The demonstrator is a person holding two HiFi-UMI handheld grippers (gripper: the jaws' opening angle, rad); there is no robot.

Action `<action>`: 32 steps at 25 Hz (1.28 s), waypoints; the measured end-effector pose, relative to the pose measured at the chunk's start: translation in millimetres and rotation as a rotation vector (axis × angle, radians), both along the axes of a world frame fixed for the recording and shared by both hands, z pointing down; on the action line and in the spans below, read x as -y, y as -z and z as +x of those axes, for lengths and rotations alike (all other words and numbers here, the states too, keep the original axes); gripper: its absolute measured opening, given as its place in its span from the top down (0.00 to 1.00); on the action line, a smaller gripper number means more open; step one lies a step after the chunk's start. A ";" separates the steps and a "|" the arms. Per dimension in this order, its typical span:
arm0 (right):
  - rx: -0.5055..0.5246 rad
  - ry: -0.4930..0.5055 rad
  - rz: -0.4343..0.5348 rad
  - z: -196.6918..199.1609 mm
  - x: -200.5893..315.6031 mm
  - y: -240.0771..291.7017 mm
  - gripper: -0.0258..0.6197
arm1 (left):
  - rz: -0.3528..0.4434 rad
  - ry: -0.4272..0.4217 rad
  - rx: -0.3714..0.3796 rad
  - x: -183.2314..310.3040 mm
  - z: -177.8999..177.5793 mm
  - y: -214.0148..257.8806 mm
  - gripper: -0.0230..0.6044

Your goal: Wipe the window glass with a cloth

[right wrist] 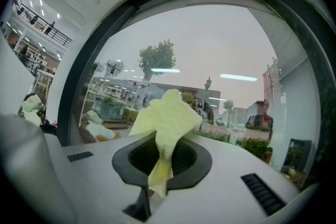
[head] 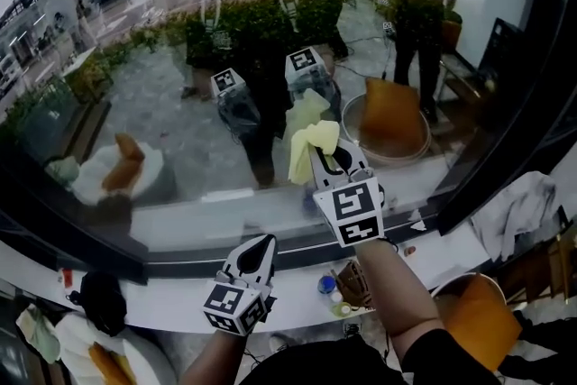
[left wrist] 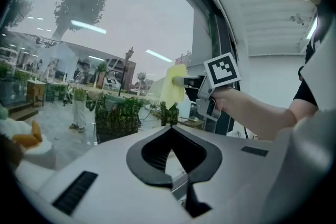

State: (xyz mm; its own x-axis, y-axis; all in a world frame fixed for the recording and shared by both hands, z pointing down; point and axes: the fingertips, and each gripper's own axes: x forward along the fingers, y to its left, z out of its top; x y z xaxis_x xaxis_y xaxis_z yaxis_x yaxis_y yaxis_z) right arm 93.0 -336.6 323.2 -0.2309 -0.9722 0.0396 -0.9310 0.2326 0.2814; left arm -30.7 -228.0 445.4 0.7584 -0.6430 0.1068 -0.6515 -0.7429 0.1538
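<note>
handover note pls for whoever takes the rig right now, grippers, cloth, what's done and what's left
Right gripper: jaws shut on the yellow cloth, held up at the window glass; I can't confirm contact.
Left gripper: jaws shut, empty, held low and idle.
Done: the cloth is gripped and up at the pane. No wiped patch is visible.
Left: wipe the glass.

ahead: window glass [head: 180, 140] | right: dark frame [head: 507, 126] | ledge [head: 171, 307] below: bottles [head: 329, 288]
</note>
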 end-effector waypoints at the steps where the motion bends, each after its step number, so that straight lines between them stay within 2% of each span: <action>1: -0.001 -0.005 -0.001 9.7 -1.9 -0.8 0.89 | -0.001 -0.008 0.001 -2.0 9.2 -1.2 0.95; 6: 0.002 -0.034 -0.003 51.4 -8.7 -3.7 0.89 | 0.015 -0.064 0.039 -11.0 46.4 -5.8 0.95; 13: 0.015 -0.085 -0.007 112.8 -15.8 -9.8 0.89 | 0.011 -0.085 0.064 -16.1 85.8 -9.2 0.95; 25: 0.015 -0.168 -0.025 221.0 -37.3 -22.9 0.89 | 0.008 -0.121 0.052 -30.8 167.7 -16.3 0.95; 32: 0.005 -0.202 -0.050 303.7 -50.0 -31.7 0.89 | 0.002 -0.145 0.040 -42.9 243.6 -18.2 0.95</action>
